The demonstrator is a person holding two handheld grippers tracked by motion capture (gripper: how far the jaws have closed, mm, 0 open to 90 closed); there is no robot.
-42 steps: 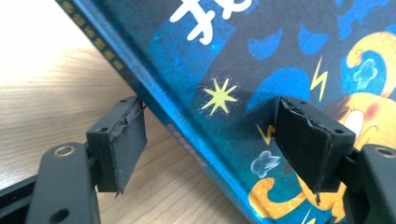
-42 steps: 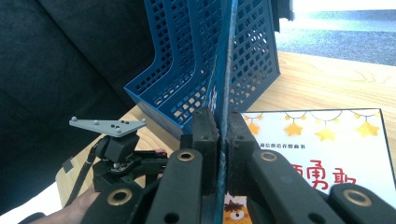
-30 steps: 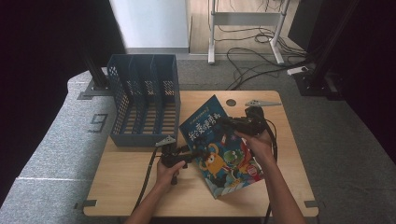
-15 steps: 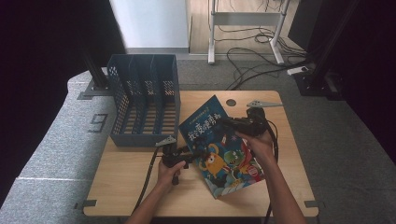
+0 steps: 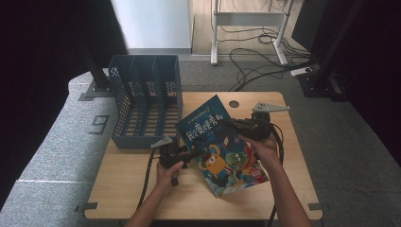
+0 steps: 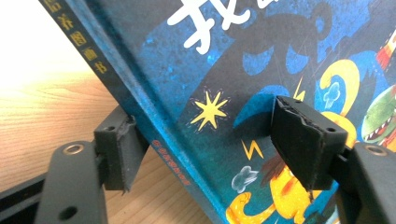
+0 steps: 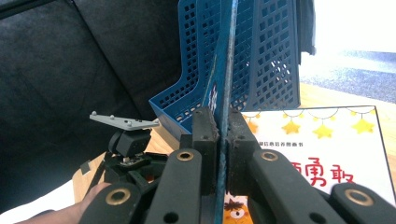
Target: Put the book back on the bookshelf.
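- Right tool is clamping the front cover of the picture book; in the right gripper view its two jaws are pressing flat against both faces of the thin board, which is standing on edge between them, so the cover is being lifted open like a door.
- Ahead of that tool, the first page with its yellow stars is lying flat and exposed, which suggests the grip is there to hold the book open or to raise it by the cover.
- Left tool is straddling the spine edge of the same book: one jaw is sitting below the spine on the counter side, the other is resting over the illustrated cover, and its jaws have just been closing a little. Whether the pads are already pinching I cannot tell; a gap is showing at the outer pad, so I am reading it as not yet gripping.
- Its placement near the spine looks meant to steady the heavier side while the right tool carries the cover.
- Beyond both tools, the blue file rack is standing at the far left of the counter, slots open upward, the likely destination for the book.
- Each hand is staying low and close to the book.
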